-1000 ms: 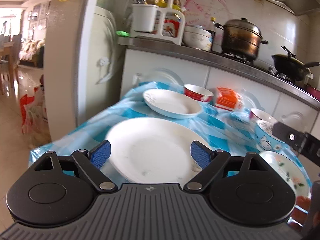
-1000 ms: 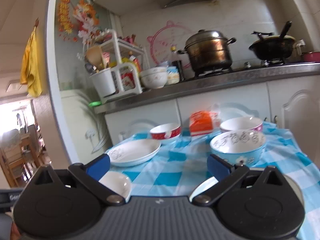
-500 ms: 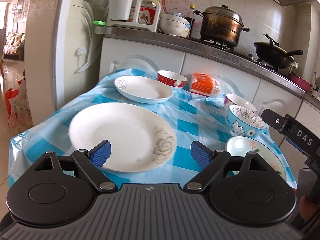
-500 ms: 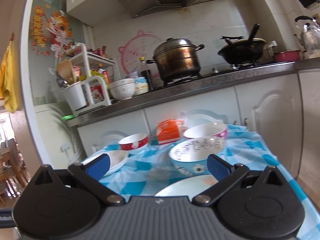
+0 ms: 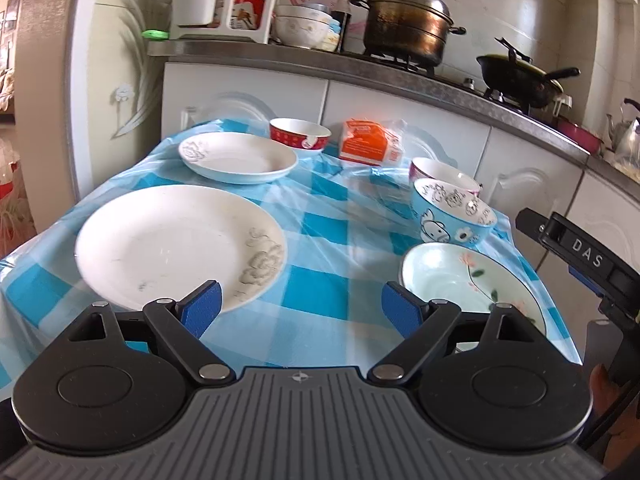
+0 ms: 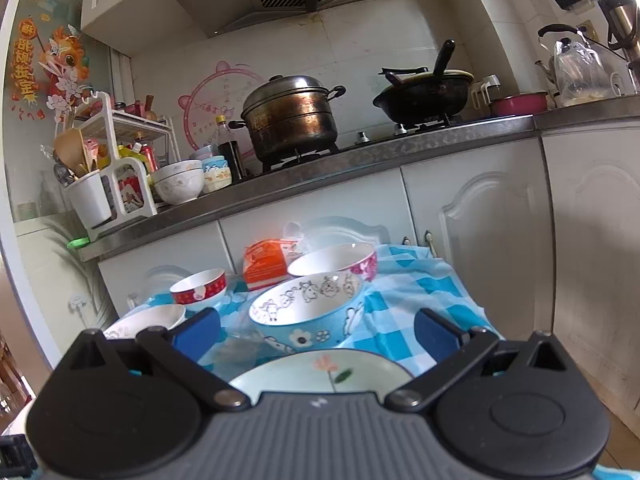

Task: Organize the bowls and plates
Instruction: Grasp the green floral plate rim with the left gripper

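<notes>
1. Large white plate (image 5: 180, 246) lies at ten o'clock on the checked tablecloth (image 5: 320, 236).
2. Pale green floral plate (image 5: 460, 284) at four o'clock.
3. Blue cartoon bowl (image 5: 454, 214) at two o'clock, touching the pink-rimmed bowl (image 5: 440, 170).
4. Left gripper (image 5: 301, 306) and right gripper (image 6: 316, 330) both spread wide, empty.

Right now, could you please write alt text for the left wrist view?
The open left gripper hovers over a blue checked tablecloth, between a large white plate and a pale green floral plate. Beyond sit a cartoon-printed blue bowl, a second white plate and a red bowl.
</notes>
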A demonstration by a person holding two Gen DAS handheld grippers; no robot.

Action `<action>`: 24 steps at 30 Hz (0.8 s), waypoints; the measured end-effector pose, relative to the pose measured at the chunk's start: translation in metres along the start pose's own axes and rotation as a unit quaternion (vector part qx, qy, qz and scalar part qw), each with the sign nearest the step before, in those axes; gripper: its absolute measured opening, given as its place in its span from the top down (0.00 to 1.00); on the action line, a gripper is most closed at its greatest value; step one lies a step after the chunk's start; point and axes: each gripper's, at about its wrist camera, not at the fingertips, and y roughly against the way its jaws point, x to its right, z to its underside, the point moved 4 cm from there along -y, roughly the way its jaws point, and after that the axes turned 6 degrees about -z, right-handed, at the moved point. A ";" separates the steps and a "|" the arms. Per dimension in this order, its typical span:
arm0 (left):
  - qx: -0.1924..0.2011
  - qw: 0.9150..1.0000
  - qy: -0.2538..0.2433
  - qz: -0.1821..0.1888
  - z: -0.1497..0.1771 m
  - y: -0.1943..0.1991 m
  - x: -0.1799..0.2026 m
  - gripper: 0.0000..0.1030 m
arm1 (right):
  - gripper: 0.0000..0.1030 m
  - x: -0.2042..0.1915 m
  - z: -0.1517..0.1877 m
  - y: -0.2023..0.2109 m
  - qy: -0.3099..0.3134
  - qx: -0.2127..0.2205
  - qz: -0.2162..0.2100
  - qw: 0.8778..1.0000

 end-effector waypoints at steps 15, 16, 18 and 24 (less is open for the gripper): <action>-0.019 0.999 -0.018 0.027 0.006 -0.013 0.031 0.00 | 0.01 0.033 0.002 -0.006 -0.006 -0.007 0.032 0.999; -0.019 0.999 -0.019 0.028 0.006 -0.014 0.033 0.00 | 0.01 0.034 0.003 -0.007 -0.005 -0.007 0.033 0.999; -0.021 0.999 -0.020 0.030 0.007 -0.017 0.036 0.00 | 0.01 0.036 0.003 -0.008 0.000 -0.007 0.034 0.999; -0.032 0.998 -0.026 0.042 0.011 -0.028 0.046 0.00 | 0.01 0.043 0.005 -0.012 -0.007 -0.019 0.026 0.999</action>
